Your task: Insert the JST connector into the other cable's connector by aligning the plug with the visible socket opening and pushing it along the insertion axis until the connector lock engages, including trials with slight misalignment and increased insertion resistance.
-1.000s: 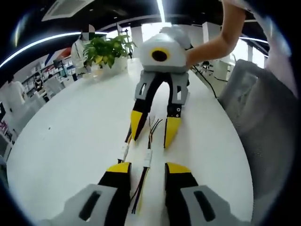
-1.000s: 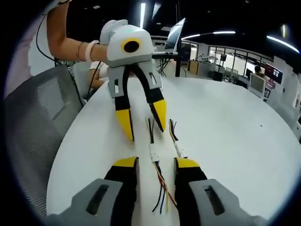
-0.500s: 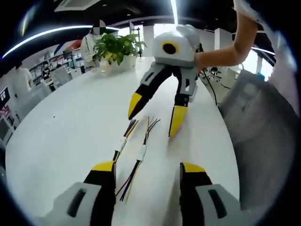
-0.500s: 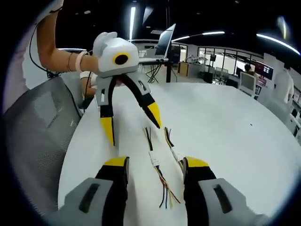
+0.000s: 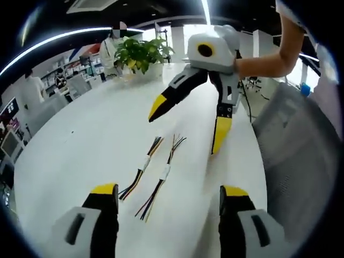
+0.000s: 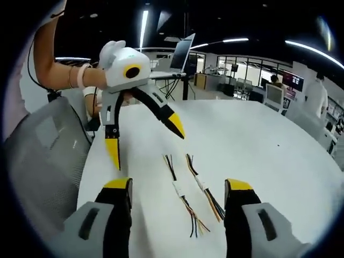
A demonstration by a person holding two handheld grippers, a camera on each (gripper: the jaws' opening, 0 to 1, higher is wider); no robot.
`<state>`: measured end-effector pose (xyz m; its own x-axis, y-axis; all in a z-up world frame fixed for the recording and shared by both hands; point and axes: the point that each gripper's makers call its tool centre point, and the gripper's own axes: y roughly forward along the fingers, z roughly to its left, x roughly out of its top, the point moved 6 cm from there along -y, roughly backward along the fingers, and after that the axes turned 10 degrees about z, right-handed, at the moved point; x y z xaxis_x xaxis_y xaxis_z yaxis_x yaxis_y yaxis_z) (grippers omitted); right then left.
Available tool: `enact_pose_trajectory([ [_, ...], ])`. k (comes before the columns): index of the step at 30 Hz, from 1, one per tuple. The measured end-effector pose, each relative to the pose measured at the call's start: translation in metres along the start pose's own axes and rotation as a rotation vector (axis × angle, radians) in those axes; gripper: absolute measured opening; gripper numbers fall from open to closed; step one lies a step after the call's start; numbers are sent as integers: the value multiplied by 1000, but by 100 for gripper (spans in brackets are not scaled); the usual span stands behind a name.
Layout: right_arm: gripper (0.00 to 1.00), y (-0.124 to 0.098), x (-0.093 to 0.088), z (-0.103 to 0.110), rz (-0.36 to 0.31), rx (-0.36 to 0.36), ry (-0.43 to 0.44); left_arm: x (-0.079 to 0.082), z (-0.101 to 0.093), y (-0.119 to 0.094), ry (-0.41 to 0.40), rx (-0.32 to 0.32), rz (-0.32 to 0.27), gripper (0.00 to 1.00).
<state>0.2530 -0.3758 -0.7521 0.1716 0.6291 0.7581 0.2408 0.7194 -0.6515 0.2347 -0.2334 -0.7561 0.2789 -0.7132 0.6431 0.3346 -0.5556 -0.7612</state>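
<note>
Cables [image 5: 152, 172] lie side by side on the table [image 5: 80, 134], long axes toward you, between both grippers; your left gripper [image 5: 167, 191] and right gripper [image 6: 178, 186] are spread wide, empty.

Bright ceiling light strips [image 5: 207, 11], glare on white table [image 5: 97, 134], fisheye-warped, softly blurred edges

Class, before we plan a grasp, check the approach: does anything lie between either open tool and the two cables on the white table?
Nothing visible does. The two cables lie side by side, apart, on bare white table. The left tool and right tool are open above them, facing each other, with only table surface between tools and cables.
</note>
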Motion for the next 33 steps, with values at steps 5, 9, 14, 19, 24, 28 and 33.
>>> enact_pose_trajectory([
  [5,89,-6,-2,-2,29,-44,72,-2,1,-5,-28,45,23,83],
  [9,90,-13,-1,1,31,-52,87,3,5,-15,-114,104,7,85],
  [14,96,-22,6,7,22,-71,105,1,8,-24,-211,125,45,94],
  [19,100,-30,9,8,10,-91,142,8,5,-37,-248,136,-2,99],
  [24,100,-41,13,8,-4,-130,162,8,2,-48,-278,154,-18,99],
  [28,100,-49,17,8,-11,-162,183,2,-2,-54,-314,160,-7,99],
  [33,100,-59,19,12,-4,-184,186,-3,-6,-64,-338,181,-15,99],
])
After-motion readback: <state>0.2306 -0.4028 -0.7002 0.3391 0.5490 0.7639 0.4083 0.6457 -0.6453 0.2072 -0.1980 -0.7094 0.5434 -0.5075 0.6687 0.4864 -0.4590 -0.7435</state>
